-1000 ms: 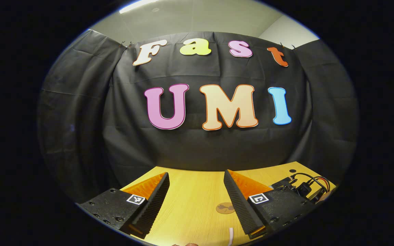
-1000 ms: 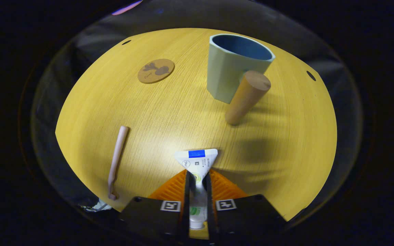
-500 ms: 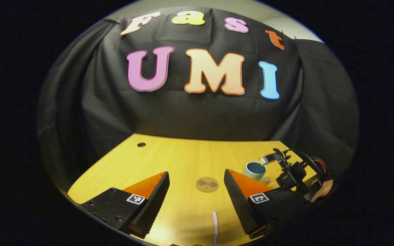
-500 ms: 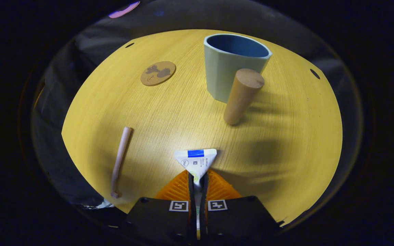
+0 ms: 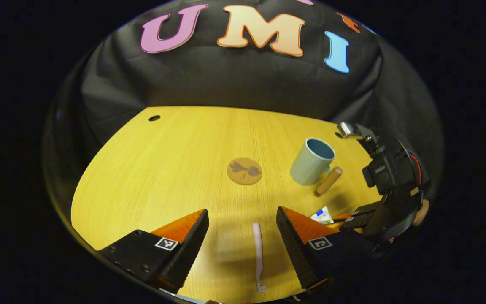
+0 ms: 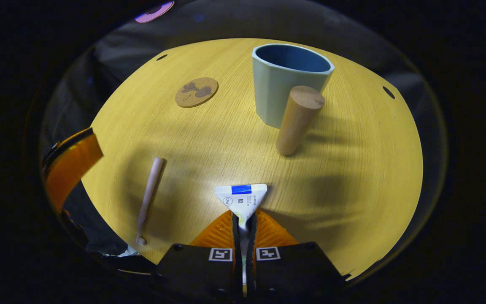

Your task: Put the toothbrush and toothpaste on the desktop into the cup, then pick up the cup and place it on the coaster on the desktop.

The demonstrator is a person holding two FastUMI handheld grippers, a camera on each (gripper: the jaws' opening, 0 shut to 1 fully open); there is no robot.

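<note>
1. Toothpaste (image 6: 241, 199) pinched between the right gripper (image 6: 243, 226) fingers, low over the desk (image 6: 352, 169).
2. Cup (image 6: 287, 82) ahead, slightly right: lift and drop the tube in.
3. Left gripper (image 5: 243, 236) spread wide, toothbrush (image 5: 258, 253) between its fingers, coaster (image 5: 244, 171) beyond.

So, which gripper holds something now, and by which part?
The right gripper pinches the toothpaste across its middle, crimped end forward. The left gripper holds nothing.
</note>
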